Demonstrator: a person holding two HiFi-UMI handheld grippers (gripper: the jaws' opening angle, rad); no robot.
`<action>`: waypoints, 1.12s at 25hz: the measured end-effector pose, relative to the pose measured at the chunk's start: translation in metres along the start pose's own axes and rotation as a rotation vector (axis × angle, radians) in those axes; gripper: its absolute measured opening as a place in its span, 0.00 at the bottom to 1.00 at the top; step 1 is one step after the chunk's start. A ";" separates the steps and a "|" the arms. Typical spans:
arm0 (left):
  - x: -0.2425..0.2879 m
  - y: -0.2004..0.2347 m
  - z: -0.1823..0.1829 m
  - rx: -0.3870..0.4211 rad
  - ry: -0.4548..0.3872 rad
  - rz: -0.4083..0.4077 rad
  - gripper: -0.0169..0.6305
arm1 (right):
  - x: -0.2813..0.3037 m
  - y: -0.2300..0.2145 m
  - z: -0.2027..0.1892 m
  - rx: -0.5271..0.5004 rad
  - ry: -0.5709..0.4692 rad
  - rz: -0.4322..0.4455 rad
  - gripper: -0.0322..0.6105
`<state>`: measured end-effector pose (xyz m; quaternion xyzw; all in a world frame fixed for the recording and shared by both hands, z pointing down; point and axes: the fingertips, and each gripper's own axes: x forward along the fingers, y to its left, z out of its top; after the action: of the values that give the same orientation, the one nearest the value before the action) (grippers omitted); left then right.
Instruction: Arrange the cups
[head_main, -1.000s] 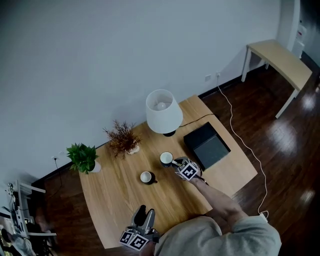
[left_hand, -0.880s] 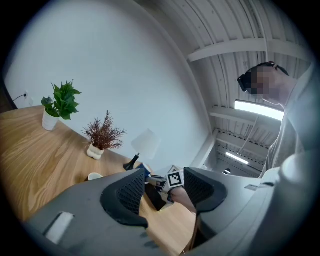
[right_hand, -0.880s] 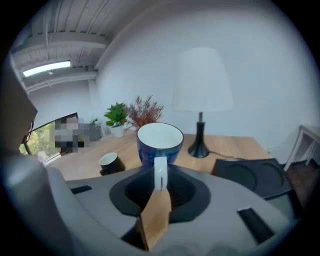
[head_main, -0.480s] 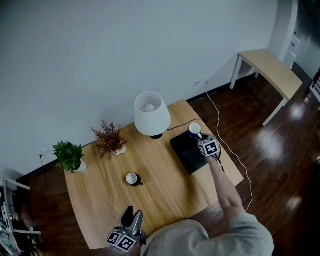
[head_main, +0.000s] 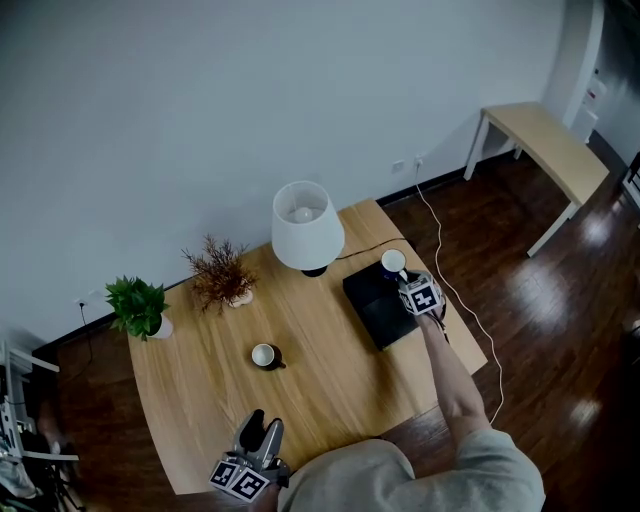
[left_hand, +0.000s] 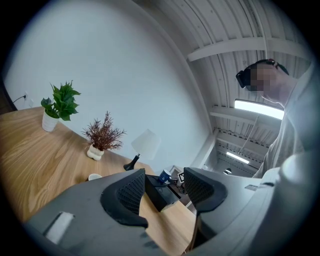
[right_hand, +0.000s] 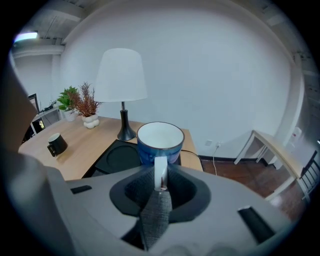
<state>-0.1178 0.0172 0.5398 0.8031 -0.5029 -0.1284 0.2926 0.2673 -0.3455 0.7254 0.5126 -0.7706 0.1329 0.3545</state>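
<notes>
Two cups: one blue cup (right_hand: 160, 142) and one black cup (head_main: 265, 356). Two plants: one green plant (head_main: 137, 306) and one brown plant (head_main: 218, 270). One lamp (head_main: 307, 227). One black box (head_main: 378, 300). One worktop (head_main: 330, 385). One side table (head_main: 545, 135). Two grippers: the left gripper (left_hand: 164, 195) and the right gripper (right_hand: 160, 187).

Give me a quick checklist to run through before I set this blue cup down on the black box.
1. Right hand-held gripper shut on blue cup: ok.
2. Cup upright: ok.
3. Cup over the black box: ok, near its far corner in the head view.
4. Cup's base touching the box: cannot tell.
5. Lamp apart from the cup: ok.
6. Left hand-held gripper open, nothing between its jaws: ok.
</notes>
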 end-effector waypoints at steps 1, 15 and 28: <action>-0.001 0.001 0.000 -0.004 -0.002 0.002 0.41 | 0.000 0.000 0.000 0.003 0.006 0.003 0.17; 0.004 -0.003 -0.001 -0.009 0.004 -0.018 0.41 | -0.053 -0.004 0.001 0.101 -0.141 0.030 0.21; 0.001 0.007 0.002 -0.043 -0.033 -0.012 0.41 | -0.166 0.319 0.023 0.029 -0.367 0.752 0.15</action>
<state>-0.1236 0.0128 0.5426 0.7975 -0.4998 -0.1543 0.3008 0.0126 -0.1024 0.6462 0.2157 -0.9526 0.1702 0.1308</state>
